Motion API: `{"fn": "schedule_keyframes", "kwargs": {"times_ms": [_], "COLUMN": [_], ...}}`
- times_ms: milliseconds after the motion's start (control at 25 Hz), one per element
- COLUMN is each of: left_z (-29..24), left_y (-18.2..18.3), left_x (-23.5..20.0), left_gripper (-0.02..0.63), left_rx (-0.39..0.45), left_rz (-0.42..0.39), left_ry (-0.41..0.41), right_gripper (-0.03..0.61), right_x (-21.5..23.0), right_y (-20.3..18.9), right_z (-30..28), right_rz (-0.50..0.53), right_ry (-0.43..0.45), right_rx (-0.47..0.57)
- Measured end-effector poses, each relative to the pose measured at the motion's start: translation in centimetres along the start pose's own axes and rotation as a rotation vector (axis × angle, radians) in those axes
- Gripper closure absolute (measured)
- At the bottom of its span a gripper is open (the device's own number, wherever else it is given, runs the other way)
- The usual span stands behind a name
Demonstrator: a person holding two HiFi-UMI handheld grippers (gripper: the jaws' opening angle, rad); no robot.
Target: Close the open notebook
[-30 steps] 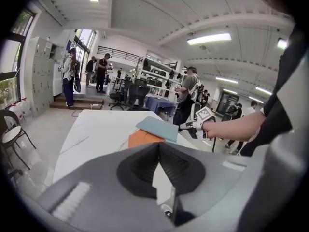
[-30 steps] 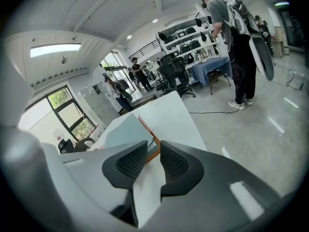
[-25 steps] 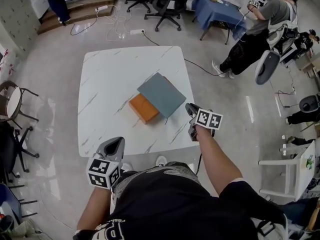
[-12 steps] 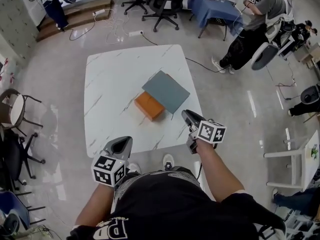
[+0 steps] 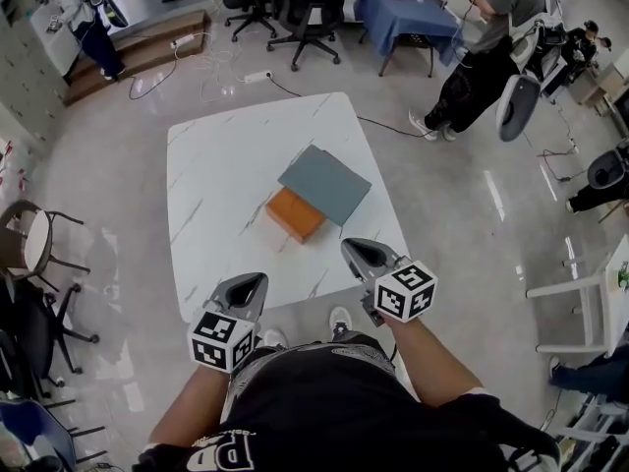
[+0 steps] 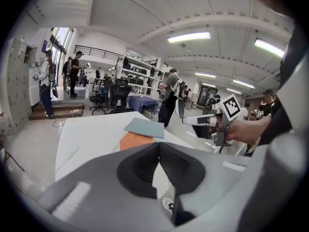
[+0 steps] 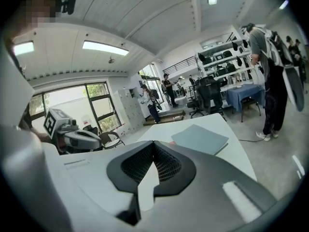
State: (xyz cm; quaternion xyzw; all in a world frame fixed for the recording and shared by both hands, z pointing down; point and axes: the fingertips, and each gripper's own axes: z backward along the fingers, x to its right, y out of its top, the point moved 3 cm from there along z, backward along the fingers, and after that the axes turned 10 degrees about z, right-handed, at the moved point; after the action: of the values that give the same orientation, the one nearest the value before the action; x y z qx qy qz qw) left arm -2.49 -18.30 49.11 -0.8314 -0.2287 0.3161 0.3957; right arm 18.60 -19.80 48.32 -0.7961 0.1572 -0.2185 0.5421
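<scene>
The notebook has a grey-blue cover and lies flat and closed in the middle of the white marble table. It partly overlaps an orange book or box. My left gripper is shut and empty, held over the table's near edge. My right gripper is also shut and empty, raised above the near right corner and well short of the notebook. From the left gripper view the notebook and the orange thing lie ahead. The notebook also lies ahead in the right gripper view.
Office chairs and a blue-covered table stand beyond the far edge, with cables on the floor. A person stands at the far right. A chair sits at the left and a white stool at the right.
My right gripper has drawn back from beside the notebook toward me and risen, and its jaws have shut. The left gripper has hardly moved.
</scene>
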Motion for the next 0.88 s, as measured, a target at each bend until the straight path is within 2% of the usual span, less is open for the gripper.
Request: {"fn": "schedule_keyframes", "kwargs": {"times_ms": [200, 360, 880], "left_z": [0.1, 0.1, 1.2], "left_y": [-0.1, -0.2, -1.8], "left_x": [0.5, 0.4, -0.7], "left_gripper": [0.555, 0.555, 0.555], "left_rx": [0.004, 0.001, 0.000], "left_rz": [-0.028, -0.054, -0.027], "left_ry": [-0.020, -0.035, -0.026], "right_gripper": [0.578, 0.578, 0.578], "right_x": [-3.1, -4.5, -6.0], "right_y": [0.5, 0.4, -1.6], "right_z": [0.5, 0.4, 0.9], "right_rz": [0.154, 0.228, 0.251], "right_ry": [0.031, 0.027, 0.044], "right_rx": [-0.003, -0.023, -0.081]}}
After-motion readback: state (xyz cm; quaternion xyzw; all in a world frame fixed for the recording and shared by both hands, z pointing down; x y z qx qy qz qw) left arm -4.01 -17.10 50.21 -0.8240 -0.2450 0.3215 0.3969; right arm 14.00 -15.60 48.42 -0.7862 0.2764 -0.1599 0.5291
